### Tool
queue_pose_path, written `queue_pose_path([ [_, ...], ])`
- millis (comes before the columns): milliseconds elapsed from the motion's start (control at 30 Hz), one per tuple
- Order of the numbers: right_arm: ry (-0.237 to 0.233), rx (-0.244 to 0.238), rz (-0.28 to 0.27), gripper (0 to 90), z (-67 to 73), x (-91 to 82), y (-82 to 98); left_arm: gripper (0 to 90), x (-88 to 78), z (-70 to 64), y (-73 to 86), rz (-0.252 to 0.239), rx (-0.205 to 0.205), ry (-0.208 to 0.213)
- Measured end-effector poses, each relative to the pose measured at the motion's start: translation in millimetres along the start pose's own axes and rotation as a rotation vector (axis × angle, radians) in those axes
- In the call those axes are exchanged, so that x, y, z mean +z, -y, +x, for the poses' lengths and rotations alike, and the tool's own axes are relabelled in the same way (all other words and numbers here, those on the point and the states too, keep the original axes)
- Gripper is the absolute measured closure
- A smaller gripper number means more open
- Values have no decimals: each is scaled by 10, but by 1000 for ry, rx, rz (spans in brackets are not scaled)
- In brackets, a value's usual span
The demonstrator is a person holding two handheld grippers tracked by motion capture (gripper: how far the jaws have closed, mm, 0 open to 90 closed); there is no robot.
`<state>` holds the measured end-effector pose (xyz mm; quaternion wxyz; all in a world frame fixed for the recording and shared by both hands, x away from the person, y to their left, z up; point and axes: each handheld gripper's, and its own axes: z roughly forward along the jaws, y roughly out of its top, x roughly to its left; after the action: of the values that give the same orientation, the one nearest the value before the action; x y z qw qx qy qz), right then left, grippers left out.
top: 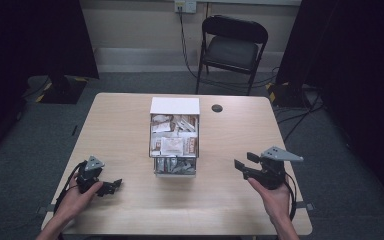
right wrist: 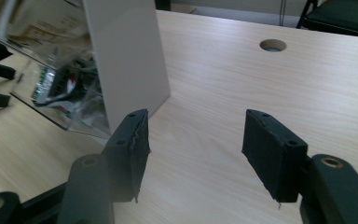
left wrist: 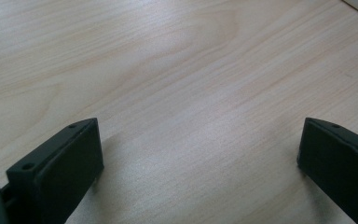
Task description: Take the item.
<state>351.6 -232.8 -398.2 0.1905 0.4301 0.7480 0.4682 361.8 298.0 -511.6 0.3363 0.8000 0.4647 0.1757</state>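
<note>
A white box (top: 174,106) with clear drawers full of paper sachets stands in the middle of the wooden table (top: 120,125). My left gripper (top: 114,184) lies low near the table's front left, held in a hand. Its jaws are wide open over bare wood in the left gripper view (left wrist: 198,128). My right gripper (top: 242,166) is held above the table at the front right and points toward the box. In the right gripper view its jaws (right wrist: 196,126) stand open with nothing between them. The box's white side wall (right wrist: 126,60) and a clear drawer (right wrist: 60,93) are just ahead to the left.
A round cable hole (top: 217,108) sits in the tabletop right of the box, seen too in the right gripper view (right wrist: 272,45). A black folding chair (top: 232,47) stands beyond the far edge. Dark stands flank the table on both sides.
</note>
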Motion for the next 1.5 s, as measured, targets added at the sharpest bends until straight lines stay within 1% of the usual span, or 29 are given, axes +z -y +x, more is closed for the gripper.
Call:
queue_pose_path([
  [133,-46,-8,-9,419,104,19,-121,0,0,-1,0,0,-1,-1],
  [300,-79,-41,-27,428,235,-2,-291,0,0,-1,0,0,-2,-1],
  [367,-92,-50,-45,442,276,-24,-361,0,0,-1,0,0,-1,-1],
  [467,-111,-52,-65,459,340,-61,-463,0,0,-1,0,0,-1,-1],
  [500,-111,-52,-65,459,340,-61,-463,0,0,-1,0,0,-1,-1],
  [533,-129,-52,-79,460,383,-81,-532,0,0,0,0,0,0,0],
  [600,-151,-46,-99,460,420,-103,-599,0,0,0,0,0,0,0],
  [633,-151,-46,-99,460,420,-103,-599,0,0,0,0,0,0,0],
  [667,-165,-50,-110,460,463,-122,-672,0,0,-1,0,0,-1,-1],
  [767,-176,-52,-118,463,497,-133,-725,0,0,-1,0,0,-2,-1],
  [800,-194,-57,-130,467,537,-141,-788,0,0,-1,0,0,-2,-1],
  [867,-208,-64,-136,473,572,-139,-834,0,0,0,0,0,0,0],
  [933,-223,-70,-139,483,618,-121,-886,0,0,-1,0,0,-1,-1],
  [1033,-236,-94,-135,488,698,-81,-952,0,0,-1,0,0,-1,-1],
  [1067,-252,-96,-132,498,729,-63,-973,0,0,0,0,0,0,0],
  [1100,-252,-96,-132,498,729,-63,-973,0,0,0,0,0,0,0],
  [1133,-265,-107,-128,506,776,-34,-1005,0,0,-1,0,0,-1,-1],
  [1267,-304,-118,-127,540,849,33,-1056,0,0,0,0,0,0,0],
  [1400,-340,-130,-104,565,917,138,-1089,0,0,-1,0,0,-1,-1],
  [1500,-355,-140,-87,601,949,228,-1100,0,0,-2,1,0,-2,-1],
])
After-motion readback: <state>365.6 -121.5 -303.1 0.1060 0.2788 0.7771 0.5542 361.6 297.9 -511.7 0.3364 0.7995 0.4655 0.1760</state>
